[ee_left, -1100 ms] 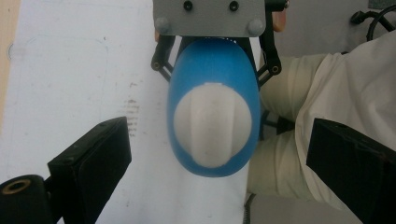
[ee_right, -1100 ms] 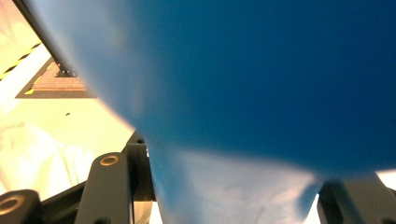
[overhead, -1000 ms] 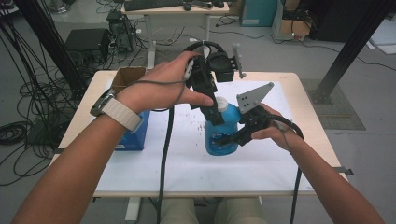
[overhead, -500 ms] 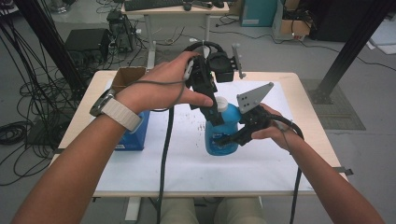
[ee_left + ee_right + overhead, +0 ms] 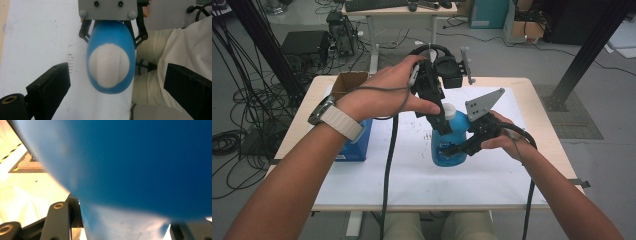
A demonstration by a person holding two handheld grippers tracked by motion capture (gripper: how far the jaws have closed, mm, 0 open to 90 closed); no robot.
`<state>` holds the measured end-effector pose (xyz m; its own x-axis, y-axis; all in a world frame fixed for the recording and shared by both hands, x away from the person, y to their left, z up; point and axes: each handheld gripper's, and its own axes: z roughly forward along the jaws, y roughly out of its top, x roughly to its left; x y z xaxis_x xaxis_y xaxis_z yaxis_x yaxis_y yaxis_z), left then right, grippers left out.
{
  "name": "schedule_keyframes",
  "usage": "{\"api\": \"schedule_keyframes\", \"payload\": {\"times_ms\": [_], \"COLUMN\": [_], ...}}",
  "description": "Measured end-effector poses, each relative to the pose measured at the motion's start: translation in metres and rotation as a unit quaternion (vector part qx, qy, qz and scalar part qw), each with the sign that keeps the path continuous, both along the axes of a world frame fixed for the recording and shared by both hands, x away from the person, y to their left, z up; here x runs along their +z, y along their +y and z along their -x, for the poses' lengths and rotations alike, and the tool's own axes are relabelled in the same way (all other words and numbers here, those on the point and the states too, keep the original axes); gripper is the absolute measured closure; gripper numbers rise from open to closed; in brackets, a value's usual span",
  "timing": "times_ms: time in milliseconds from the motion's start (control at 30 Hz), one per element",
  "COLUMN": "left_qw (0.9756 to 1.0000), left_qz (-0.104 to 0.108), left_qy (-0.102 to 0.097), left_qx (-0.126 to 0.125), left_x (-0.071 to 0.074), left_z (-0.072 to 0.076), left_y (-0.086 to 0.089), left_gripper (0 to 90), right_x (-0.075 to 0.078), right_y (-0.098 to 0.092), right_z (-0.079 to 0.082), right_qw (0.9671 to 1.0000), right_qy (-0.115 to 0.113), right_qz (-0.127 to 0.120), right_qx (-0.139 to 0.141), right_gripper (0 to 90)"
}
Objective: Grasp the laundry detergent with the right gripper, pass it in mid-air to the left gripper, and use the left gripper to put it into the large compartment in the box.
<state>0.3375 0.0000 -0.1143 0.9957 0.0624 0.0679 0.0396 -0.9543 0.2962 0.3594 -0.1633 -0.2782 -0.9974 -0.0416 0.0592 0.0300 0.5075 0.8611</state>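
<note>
The blue bottle (image 5: 448,145) stands upright near the middle of the white-covered surface (image 5: 377,175), and the right claw (image 5: 457,148) is clamped on its body from the right, holding it steady. The left claw (image 5: 439,122) hangs directly above the white cap (image 5: 447,110), its jaws spread wide on either side of the cap (seen from the left gripper view (image 5: 110,82), they are well clear of it and grip nothing). The step in hand looks like readying to unscrew the cap. The next move calls for lowering the left claw over the cap, closing on it squarely, then twisting while the right keeps the bottle from turning. A blue box (image 5: 357,142) and a cardboard box (image 5: 348,82) sit at the left, well apart; nothing blocks the cap.
</note>
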Motion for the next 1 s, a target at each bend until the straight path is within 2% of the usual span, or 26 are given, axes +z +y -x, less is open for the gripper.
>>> {"api": "schedule_keyframes", "payload": {"times_ms": [1000], "left_qw": [1.0], "left_qz": [-0.003], "left_qy": [0.005], "left_qx": [-0.004], "left_x": [-0.0004], "left_z": [0.0004], "left_y": [0.0001], "left_gripper": [8.3], "right_x": [-0.0004], "right_y": [0.0006], "right_z": [-0.0002], "right_qw": [1.0], "right_qy": [0.001], "right_qz": [0.003], "right_qx": [0.0], "right_gripper": [42.6]}}
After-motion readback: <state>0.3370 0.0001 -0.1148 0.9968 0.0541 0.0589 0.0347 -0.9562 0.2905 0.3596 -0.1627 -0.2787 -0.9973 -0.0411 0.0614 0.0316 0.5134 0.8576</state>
